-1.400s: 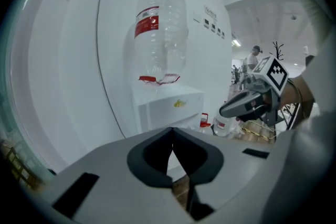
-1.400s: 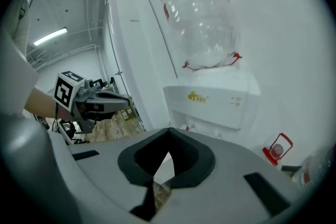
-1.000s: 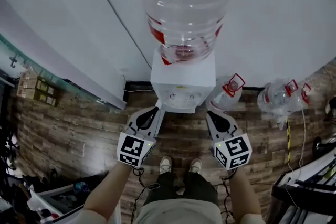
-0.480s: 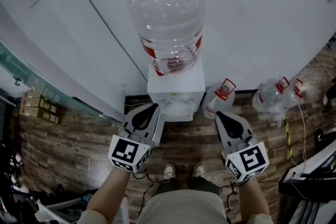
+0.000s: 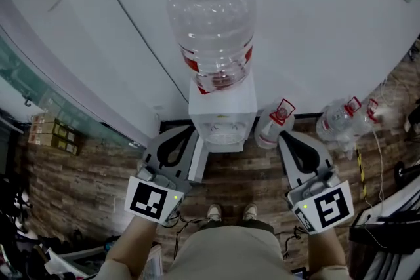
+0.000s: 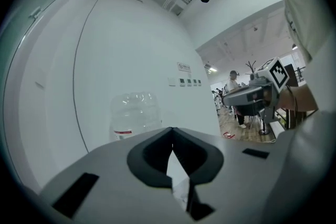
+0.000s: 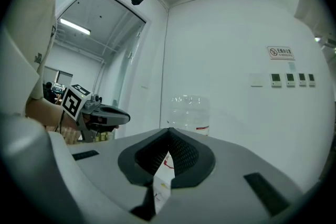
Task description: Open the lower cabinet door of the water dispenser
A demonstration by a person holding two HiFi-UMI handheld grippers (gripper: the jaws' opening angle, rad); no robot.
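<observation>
Head view: the water dispenser (image 5: 223, 109) stands on the wooden floor (image 5: 98, 174) at its far edge, backed against the white wall (image 5: 308, 29). A large clear bottle (image 5: 211, 26) sits upturned on top of it. From this steep angle I see the dispenser's top and tap area only. I cannot make out the lower cabinet door, so I cannot tell whether it is closed or open. Two spare bottles (image 5: 274, 124) lie on the floor to the dispenser's right, along the same wall edge. The left claw (image 5: 189, 133) is held just off the dispenser's front left corner, and the right claw (image 5: 286, 136) is off its front right. I cannot tell from here whether either one touches the cabinet. The person's shoes (image 5: 230, 212) show below, between the two claws.

Left gripper view: the left claw's jaws meet at their tips, fully closed, with nothing gripped between them. Beyond them are the bottle, the wall and a row of wall switches (image 6: 185, 81). The right claw, with its marker cube, shows at the right of this view.

Right gripper view: the right claw's jaws are likewise closed tip to tip and hold nothing. Only a sliver of white and red shows through the slit behind the tips. The bottle stands ahead against the wall, and the left claw appears at the left.
</observation>
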